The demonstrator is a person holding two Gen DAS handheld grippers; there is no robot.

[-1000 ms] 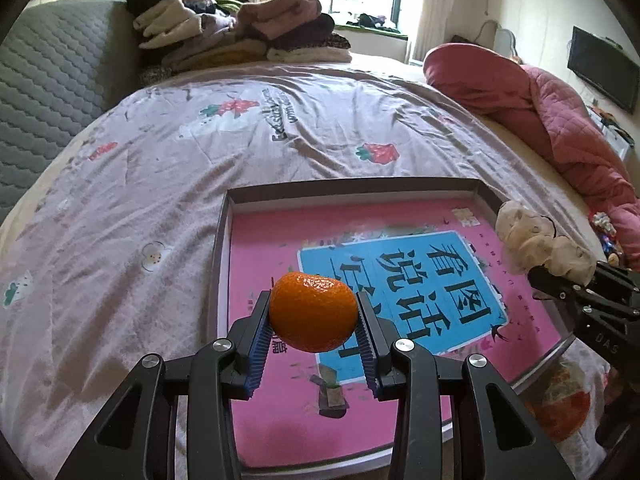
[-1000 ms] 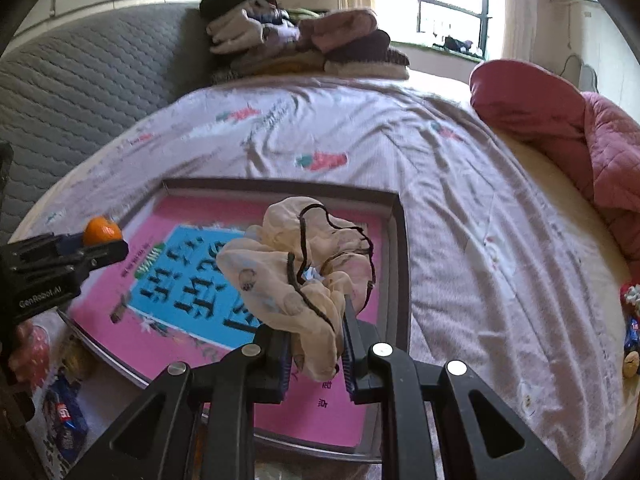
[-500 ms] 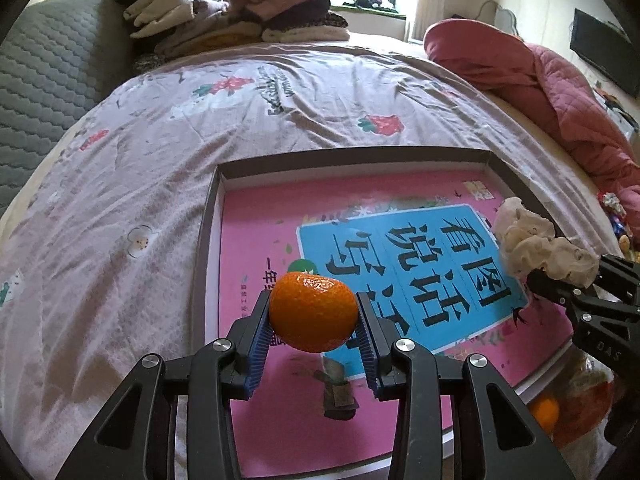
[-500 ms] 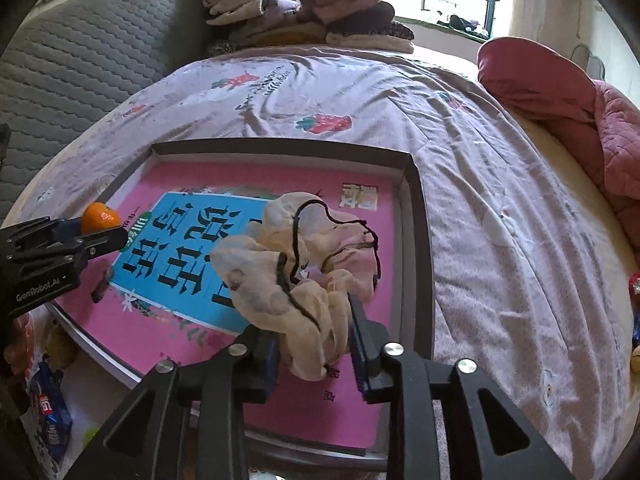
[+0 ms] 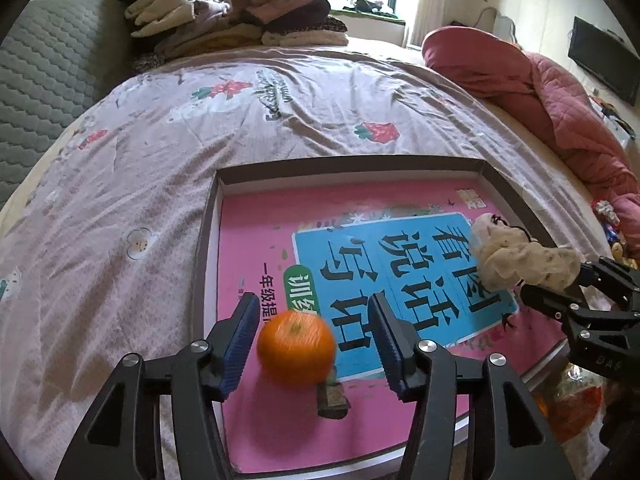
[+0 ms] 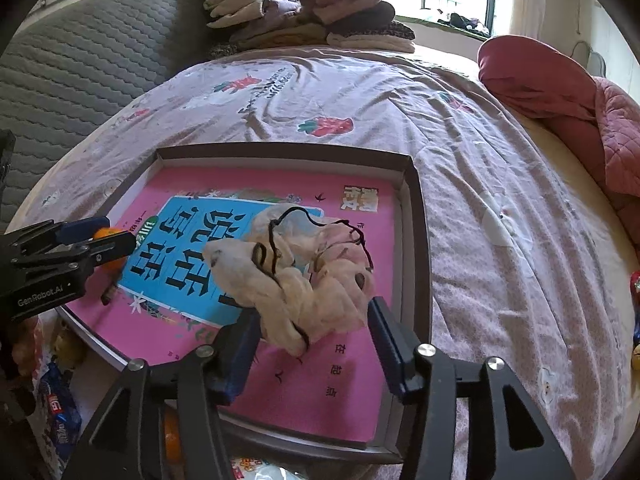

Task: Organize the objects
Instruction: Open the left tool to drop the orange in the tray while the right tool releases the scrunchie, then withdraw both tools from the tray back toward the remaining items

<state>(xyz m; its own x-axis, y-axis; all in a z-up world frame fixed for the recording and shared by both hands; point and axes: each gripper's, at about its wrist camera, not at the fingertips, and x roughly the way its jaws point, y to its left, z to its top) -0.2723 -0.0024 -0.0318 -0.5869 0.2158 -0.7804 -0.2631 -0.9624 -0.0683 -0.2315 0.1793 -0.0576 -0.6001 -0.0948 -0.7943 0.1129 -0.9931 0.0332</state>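
Mandarin, round and orange with a dimpled skin (image 5: 296, 347), sits blurred between the parted blue pads of the left gripper (image 5: 314, 338), free of both and at or just above the pink-and-blue book cover (image 5: 400, 280) lining the shallow grey cardboard tray (image 5: 352, 162). Those jaws have just been opening, with the fruit between them. Over the tray's other side the right gripper (image 6: 312, 344) has likewise just been opening; the crumpled cream fabric scrunchie with a thin black cord (image 6: 296, 276) lies loose between its pads, apparently resting against the left one and clear of the right.

The risk, I judge, is rolling: a round fruit let go on a smooth cover may run toward the tray's low near rim. The scrunchie's cord could snag a pad as the right gripper pulls away.

Besides these two, the tray holds only a small dark brown block (image 5: 331, 396) near the fruit. It rests on a mauve strawberry-print bedsheet (image 5: 280, 112).
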